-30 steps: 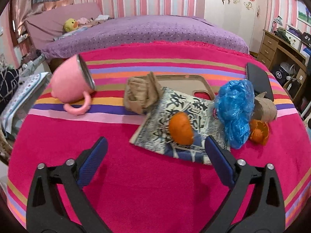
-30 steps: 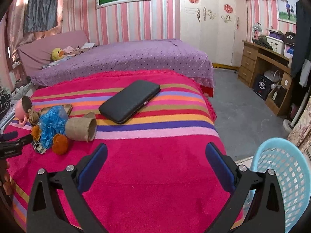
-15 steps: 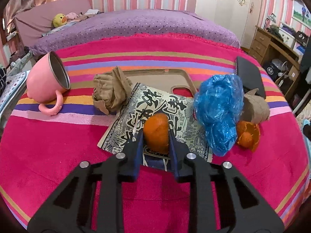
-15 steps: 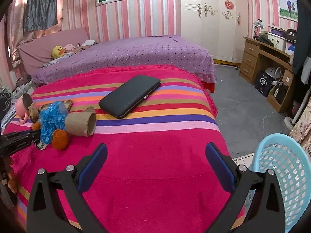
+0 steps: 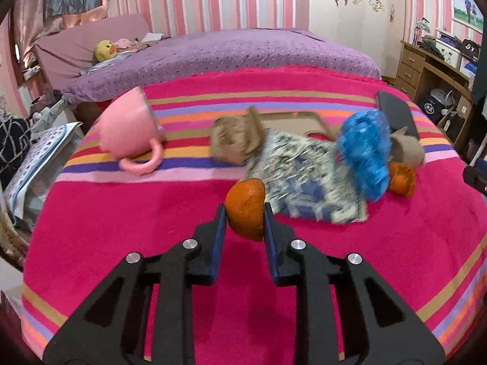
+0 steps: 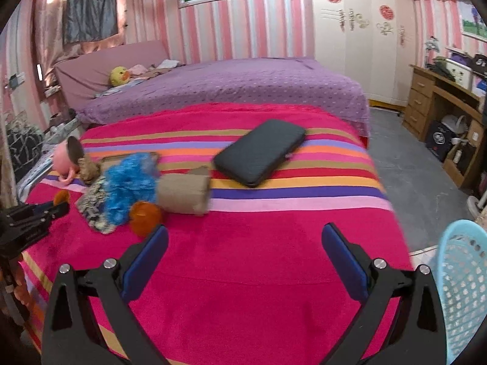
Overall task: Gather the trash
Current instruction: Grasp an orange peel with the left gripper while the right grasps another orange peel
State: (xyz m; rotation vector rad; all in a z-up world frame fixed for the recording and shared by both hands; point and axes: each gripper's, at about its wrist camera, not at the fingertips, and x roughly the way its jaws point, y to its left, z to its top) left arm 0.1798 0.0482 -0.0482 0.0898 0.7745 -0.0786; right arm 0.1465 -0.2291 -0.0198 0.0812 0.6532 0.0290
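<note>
My left gripper (image 5: 245,213) is shut on a piece of orange peel (image 5: 246,208), held above the pink striped cloth in front of the trash pile. The pile holds a patterned wrapper (image 5: 304,176), crumpled brown paper (image 5: 236,138), a blue plastic bag (image 5: 363,152), a cardboard tube (image 5: 408,150) and a second orange peel (image 5: 401,179). In the right wrist view my right gripper (image 6: 245,246) stands open over bare cloth, right of that second peel (image 6: 144,217), the blue bag (image 6: 129,188) and the tube (image 6: 185,193). The left gripper (image 6: 59,205) with its peel shows at the left edge.
A pink mug (image 5: 129,133) lies on its side left of the pile. A black wallet (image 6: 258,152) rests behind the tube. A light blue basket (image 6: 462,289) stands on the floor at the right. A purple bed (image 6: 228,88) lies beyond and a wooden desk (image 6: 438,106) at far right.
My left gripper went from open to shut on the orange peel, then lifted it off the wrapper and drew it back toward me. The right gripper shifted left, nearer the pile, staying open.
</note>
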